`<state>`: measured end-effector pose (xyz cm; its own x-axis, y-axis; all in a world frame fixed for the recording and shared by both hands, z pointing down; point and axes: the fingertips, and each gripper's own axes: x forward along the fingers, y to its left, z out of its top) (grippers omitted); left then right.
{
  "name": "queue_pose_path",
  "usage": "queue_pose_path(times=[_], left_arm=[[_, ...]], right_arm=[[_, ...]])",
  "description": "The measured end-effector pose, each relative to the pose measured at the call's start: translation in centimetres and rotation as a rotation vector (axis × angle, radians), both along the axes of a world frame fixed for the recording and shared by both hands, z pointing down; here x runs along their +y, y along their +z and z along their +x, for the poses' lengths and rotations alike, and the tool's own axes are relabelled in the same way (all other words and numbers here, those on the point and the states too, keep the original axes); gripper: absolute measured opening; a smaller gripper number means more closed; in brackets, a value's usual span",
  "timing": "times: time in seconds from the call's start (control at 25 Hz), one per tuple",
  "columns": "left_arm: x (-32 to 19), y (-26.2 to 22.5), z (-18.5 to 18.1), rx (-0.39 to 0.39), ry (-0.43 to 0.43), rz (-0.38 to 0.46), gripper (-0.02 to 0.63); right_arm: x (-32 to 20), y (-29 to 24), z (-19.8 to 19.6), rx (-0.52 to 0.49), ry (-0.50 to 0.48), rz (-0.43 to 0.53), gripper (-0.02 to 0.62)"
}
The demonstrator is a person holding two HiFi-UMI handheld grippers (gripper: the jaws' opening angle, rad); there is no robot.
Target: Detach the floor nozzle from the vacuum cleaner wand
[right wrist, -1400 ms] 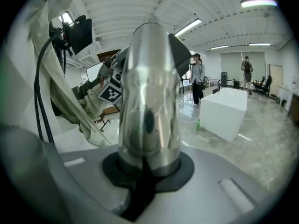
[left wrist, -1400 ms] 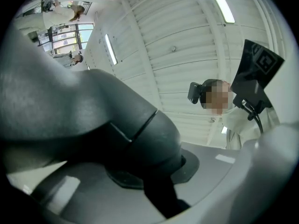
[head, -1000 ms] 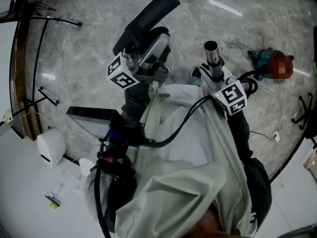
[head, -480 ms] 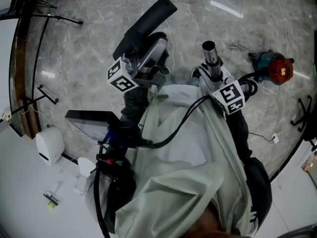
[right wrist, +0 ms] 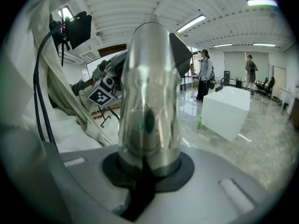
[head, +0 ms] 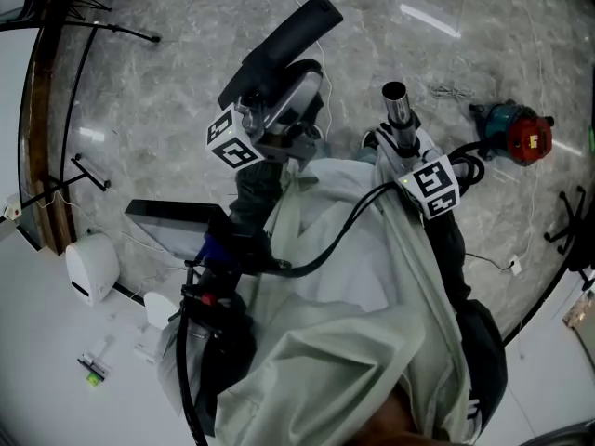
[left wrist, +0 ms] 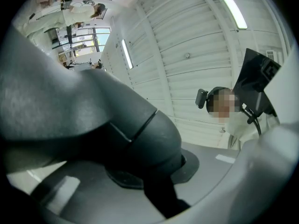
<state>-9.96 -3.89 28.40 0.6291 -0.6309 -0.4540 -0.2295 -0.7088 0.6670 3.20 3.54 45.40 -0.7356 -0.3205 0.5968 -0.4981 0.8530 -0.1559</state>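
The right gripper (right wrist: pixel 140 190) is clamped on the shiny steel wand (right wrist: pixel 149 97), whose open end sits at one o'clock in the head view. Apart from it, at eleven o'clock, the left gripper (left wrist: pixel 159 195) is clamped on the neck of the dark grey, bar-shaped nozzle (head: pixel 279 45).

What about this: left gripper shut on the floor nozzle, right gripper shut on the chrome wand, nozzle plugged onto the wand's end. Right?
Wrong on the joint: the floor nozzle is off the wand. The head view shows the wand's end bare, the nozzle held apart at its left. The grips are as stated: left gripper shut on the nozzle, right gripper on the wand.
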Motion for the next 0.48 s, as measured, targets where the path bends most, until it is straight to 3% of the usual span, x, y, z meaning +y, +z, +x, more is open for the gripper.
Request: queue_pose_path(times=[0.48], left_arm=[[-0.2, -0.23, -0.05, 0.042, 0.018, -0.005, 0.075]], right_arm=[[0.5, -0.11, -0.28, 0.004, -0.011, 0.003, 0.044]])
